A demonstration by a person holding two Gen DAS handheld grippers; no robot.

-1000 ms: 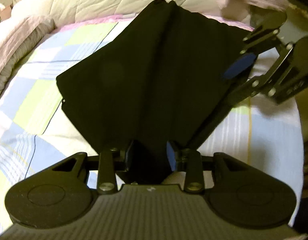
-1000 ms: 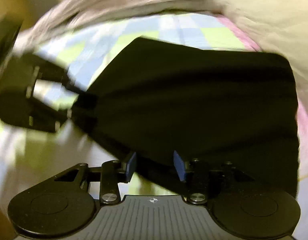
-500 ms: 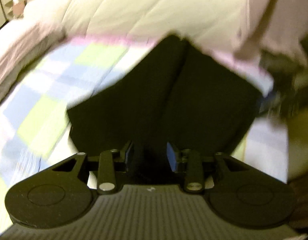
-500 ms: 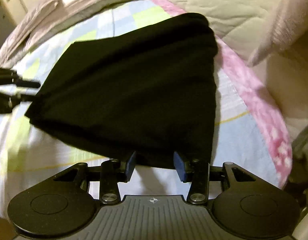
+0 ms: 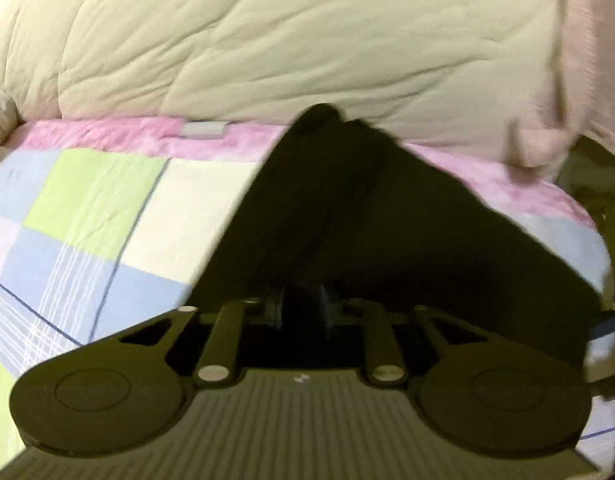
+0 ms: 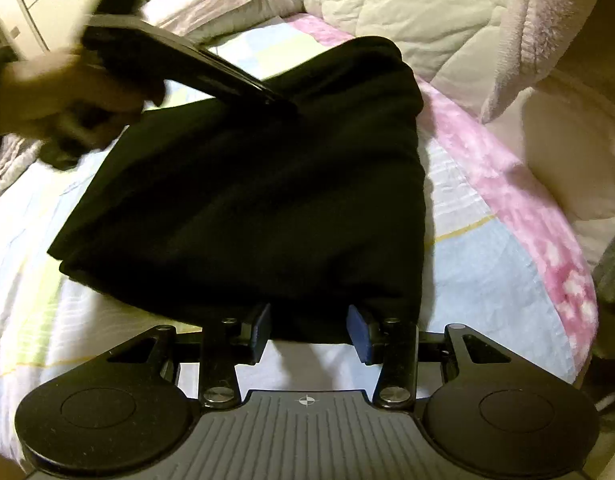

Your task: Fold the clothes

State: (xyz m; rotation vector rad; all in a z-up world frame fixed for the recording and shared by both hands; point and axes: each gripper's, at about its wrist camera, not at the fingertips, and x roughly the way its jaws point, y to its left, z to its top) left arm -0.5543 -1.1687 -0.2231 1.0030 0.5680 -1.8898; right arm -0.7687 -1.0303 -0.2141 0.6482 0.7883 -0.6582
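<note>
A black, soft-looking folded garment (image 6: pixel 259 200) lies on the checked bedsheet of pale blue, lime green and white squares (image 5: pixel 91 216), its far end reaching toward twelve o'clock where a pink mottled border strip (image 5: pixel 119 136) meets a big cream quilted duvet (image 5: pixel 267 48). At about two o'clock from the cloth a pale pink fluffy blanket (image 6: pixel 535 28) hangs over the duvet.

The right gripper (image 6: pixel 309 330) sits at the near edge of the garment, at six o'clock. Its blue-padded fingers (image 6: pixel 357 332) stand apart with the cloth's hem lying between them; the pads are not pressed onto it, and white sheet shows just below the hem.

The left gripper (image 5: pixel 301 308) is low over the garment from the other side, with dark fabric filling the gap between its two fingers. That view is smeared and dark there, so I cannot tell whether it pinches the cloth or is merely set over it. From the right camera, this same tool appears as a long black shape at ten o'clock, held by a blurred hand (image 6: pixel 67 84) above the far left corner of the garment.
</note>
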